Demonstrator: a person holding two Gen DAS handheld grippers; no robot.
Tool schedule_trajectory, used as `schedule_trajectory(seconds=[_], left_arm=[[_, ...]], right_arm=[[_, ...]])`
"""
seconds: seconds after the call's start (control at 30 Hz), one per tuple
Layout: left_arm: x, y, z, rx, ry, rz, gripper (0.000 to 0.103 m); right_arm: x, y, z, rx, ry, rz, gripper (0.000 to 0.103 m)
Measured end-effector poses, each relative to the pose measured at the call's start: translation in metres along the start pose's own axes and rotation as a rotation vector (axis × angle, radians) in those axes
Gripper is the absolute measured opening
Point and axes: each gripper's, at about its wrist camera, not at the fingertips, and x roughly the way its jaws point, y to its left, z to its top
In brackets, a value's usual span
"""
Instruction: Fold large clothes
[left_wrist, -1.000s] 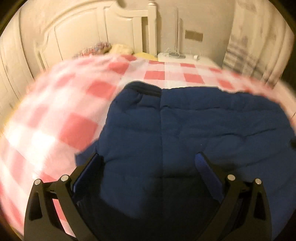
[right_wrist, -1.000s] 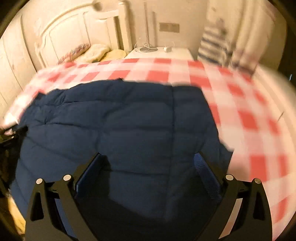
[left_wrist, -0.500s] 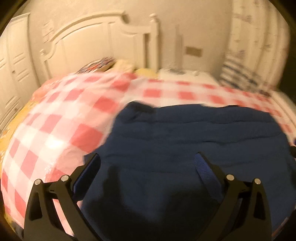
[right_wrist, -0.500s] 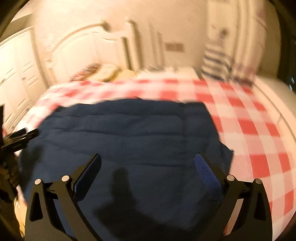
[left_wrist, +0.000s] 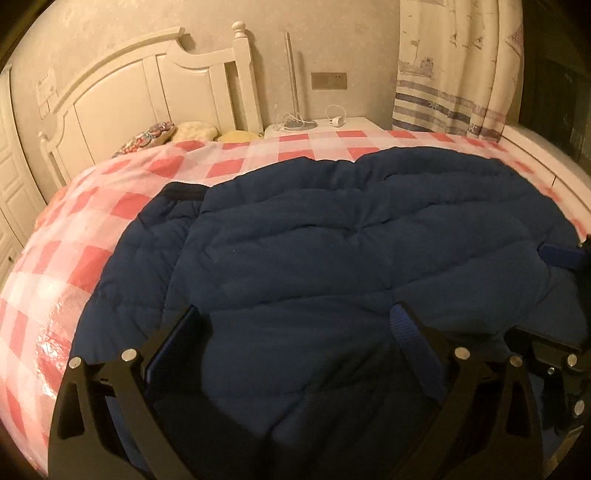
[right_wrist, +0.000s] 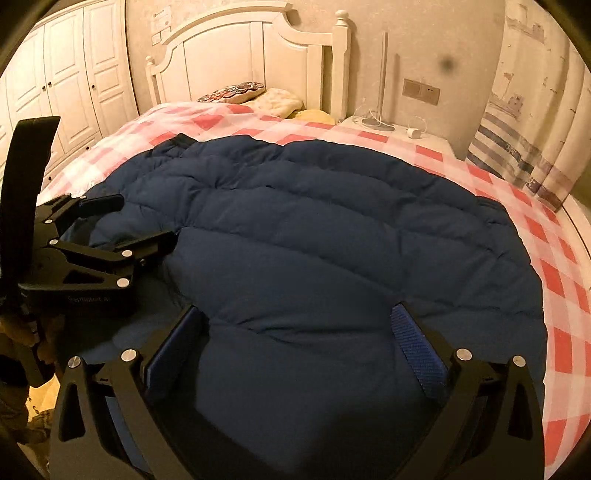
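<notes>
On the bed, a dark blue quilted jacket (left_wrist: 332, 258) lay spread flat over the red-and-white checked bedcover (left_wrist: 92, 236). Above its near edge the left gripper (left_wrist: 295, 325) hung with its jaws spread wide and nothing between them. Beside it the right gripper (right_wrist: 299, 325) was also spread wide and held nothing. Behind stood a white headboard (right_wrist: 236, 55) and a striped curtain (left_wrist: 450, 92).

Colours, both wrist views.
Quilted jacket (left_wrist: 332, 266) navy; bedspread (left_wrist: 92, 236) red-and-white check; headboard (right_wrist: 240, 55) white; curtain (left_wrist: 454, 74) cream, blue-striped; gripper fingers (right_wrist: 417, 343) black, blue pads.
</notes>
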Motion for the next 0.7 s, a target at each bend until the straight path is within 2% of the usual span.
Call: schedule_trajectory(seconds=[0.2,0.33,0.47,0.57,0.63,0.7], left_arm=[[-0.002,0.006,0.0,-0.009,0.013,-0.015,0.101],[-0.023,0.024,-0.002,-0.042,0.005,0.003,0.101],[-0.045,0.055,-0.014,-0.054,-0.012,0.077,0.101],[-0.04,0.082,-0.033,-0.074,0.042,0.131,0.101],[-0.035,0.098,-0.046,-0.116,0.043,0.06,0.101],[-0.036,0.101,-0.051,-0.118,0.032,0.052,0.101]], right_arm=[[-0.004,0.003,-0.003,0.005,0.007,-0.009,0.098],[-0.018,-0.01,-0.003,0.023,0.002,-0.033,0.097],[-0.044,-0.059,-0.017,0.149,-0.025,-0.093,0.098],[-0.043,-0.098,-0.039,0.256,0.008,-0.129,0.098],[-0.04,-0.116,-0.052,0.328,0.0,-0.072,0.098],[-0.037,-0.126,-0.062,0.385,-0.011,-0.02,0.098]])
